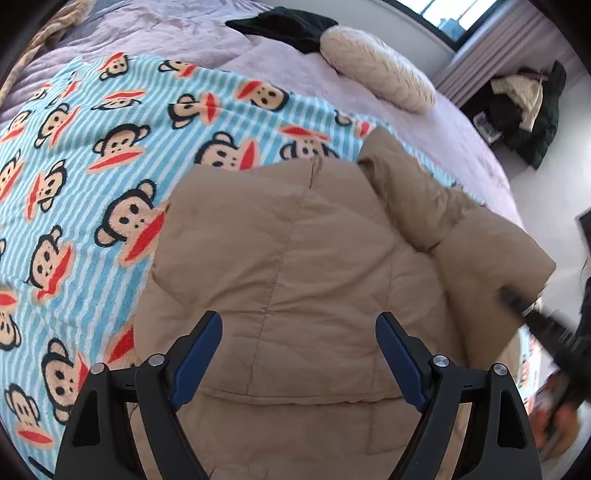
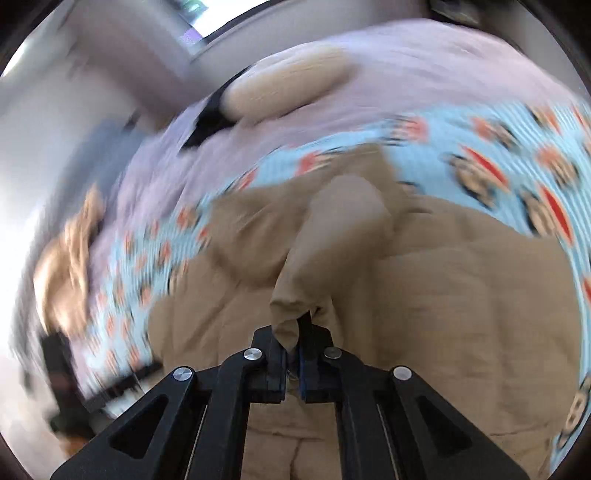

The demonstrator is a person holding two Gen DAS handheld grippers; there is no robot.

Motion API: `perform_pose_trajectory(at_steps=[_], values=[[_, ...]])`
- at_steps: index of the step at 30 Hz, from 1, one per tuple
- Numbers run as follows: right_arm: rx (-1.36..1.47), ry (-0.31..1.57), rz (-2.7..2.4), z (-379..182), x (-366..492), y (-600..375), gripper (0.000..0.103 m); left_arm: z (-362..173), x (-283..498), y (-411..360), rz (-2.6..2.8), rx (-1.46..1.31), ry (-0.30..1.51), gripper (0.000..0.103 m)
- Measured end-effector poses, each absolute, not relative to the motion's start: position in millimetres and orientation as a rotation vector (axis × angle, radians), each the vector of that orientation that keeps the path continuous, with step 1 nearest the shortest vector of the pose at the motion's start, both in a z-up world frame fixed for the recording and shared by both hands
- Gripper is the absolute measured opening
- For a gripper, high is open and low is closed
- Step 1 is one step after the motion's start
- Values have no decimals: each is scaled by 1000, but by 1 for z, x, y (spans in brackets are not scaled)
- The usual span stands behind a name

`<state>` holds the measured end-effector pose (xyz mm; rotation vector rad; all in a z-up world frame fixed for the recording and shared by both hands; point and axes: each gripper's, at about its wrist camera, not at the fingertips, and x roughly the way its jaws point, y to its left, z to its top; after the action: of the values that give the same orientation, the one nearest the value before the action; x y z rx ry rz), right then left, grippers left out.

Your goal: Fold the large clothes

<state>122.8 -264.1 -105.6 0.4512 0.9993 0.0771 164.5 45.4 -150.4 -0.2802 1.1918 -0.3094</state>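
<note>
A tan quilted puffer jacket [image 1: 295,258] lies spread on a blue-and-white striped fleece blanket printed with monkey faces [image 1: 74,177], which covers part of a bed made up with a pale lilac bedspread [image 1: 288,62]. The left gripper [image 1: 299,350] hovers over the lower middle of the jacket with its blue-padded fingers [image 1: 199,354] spread wide apart, nothing between them. The right gripper [image 2: 293,354] has its jaws pressed together on a bunched fold of the tan fabric, which rises from the pinch toward twelve o'clock in its view as a lifted sleeve-like length [image 2: 332,240] above the rest of the jacket; that view is smeared with blur. From the left wrist view, a cream knitted cushion [image 1: 376,70] sits at one o'clock on the bedspread, touching a dark green garment [image 1: 288,26] at twelve o'clock, and a heap of dark clothes [image 1: 524,107] lies off the bed at two o'clock.
</note>
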Motion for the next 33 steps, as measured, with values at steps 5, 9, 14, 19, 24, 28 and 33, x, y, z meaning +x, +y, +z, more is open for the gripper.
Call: perform_pose_trajectory(at_steps=[5,9,14,19,24,28,33], values=[[204,1105,161,-128,118,-194,9,-142,168,53,-372,-363,1181,87],[125,1193,176,-142,103,-181,21,-140,171,50,-468,-445,1193,87],[211,1224,156,-134,59,-224,70,-153,172,20,-581,-428,1272,87],[522,1223,-55,-135,20,-323,70,-177,167,-19,-628,-347,1361,87],[997,1057,-292,-161,-36,-436,53,-189,173,-48,-598,-298,1421,19],[1038,1017,-365,-175,-38,-470,4,-176,169,-57,-583,-232,1355,16],[892,1061,-311,-176,-12,-445,4,-194,170,-46,-513,-137,1349,16]])
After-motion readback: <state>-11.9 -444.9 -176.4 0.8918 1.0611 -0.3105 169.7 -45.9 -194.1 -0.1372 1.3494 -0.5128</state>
